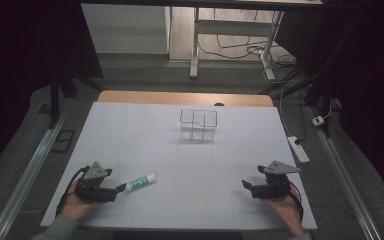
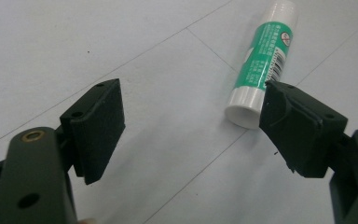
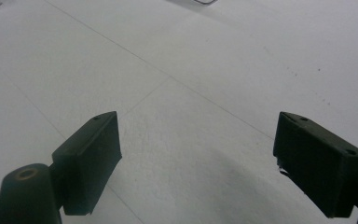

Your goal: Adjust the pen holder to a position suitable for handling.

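- The left claw (image 1: 120, 189) rests at about 8 o'clock on the white counter (image 1: 190, 150), jaws spread wide with nothing between them.
- The glue stick (image 1: 141, 182) lies flat just beside it toward 2 o'clock, one jaw tip at the stick's near end.
- The right claw (image 1: 246, 185), at 4 o'clock, gapes empty.
- A clear organizer (image 1: 198, 125) stands toward 12 o'clock, well apart.

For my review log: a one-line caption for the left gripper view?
Open left gripper beside a glue stick lying on the white table.

Glue stick (image 1: 141, 182) against left fingers (image 2: 303, 133)
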`<action>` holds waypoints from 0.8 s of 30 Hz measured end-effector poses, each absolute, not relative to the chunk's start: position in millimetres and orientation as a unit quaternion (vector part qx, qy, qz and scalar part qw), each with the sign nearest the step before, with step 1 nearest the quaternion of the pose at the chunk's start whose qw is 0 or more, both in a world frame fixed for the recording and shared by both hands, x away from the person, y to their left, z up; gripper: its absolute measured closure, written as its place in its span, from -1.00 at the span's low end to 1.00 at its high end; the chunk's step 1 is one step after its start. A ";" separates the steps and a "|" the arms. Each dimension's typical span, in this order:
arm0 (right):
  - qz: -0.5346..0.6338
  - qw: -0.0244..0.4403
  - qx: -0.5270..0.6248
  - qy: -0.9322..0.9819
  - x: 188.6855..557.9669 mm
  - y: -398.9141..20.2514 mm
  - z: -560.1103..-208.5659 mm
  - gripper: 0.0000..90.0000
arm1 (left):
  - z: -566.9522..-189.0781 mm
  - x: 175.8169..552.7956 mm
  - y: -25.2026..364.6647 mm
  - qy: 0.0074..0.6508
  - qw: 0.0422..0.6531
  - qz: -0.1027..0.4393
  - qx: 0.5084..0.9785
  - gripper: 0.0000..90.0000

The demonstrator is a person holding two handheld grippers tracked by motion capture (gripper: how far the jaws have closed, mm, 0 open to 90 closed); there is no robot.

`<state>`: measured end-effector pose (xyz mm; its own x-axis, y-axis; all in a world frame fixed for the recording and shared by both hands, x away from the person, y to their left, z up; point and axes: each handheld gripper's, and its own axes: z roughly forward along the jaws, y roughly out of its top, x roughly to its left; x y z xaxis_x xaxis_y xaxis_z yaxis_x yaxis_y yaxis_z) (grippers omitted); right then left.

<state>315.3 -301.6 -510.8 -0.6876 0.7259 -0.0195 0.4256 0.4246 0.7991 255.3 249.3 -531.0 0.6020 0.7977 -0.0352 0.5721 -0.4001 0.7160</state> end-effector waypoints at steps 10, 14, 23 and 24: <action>0.401 0.178 0.355 0.825 316.9 -300.4 -512.6 -0.66 | -531.2 255.8 249.2 0.416 0.355 0.158 0.822 -0.51; 0.404 0.179 0.359 0.822 317.9 -300.9 -511.0 -0.64 | -531.6 256.2 249.2 0.416 0.355 0.158 0.823 -0.51; 0.400 0.182 0.359 0.824 323.0 -295.9 -509.6 -0.58 | -531.7 257.0 249.2 0.416 0.353 0.158 0.823 -0.51; 0.399 0.182 0.360 0.824 323.3 -295.3 -509.2 -0.57 | -531.7 256.9 249.2 0.415 0.353 0.158 0.823 -0.51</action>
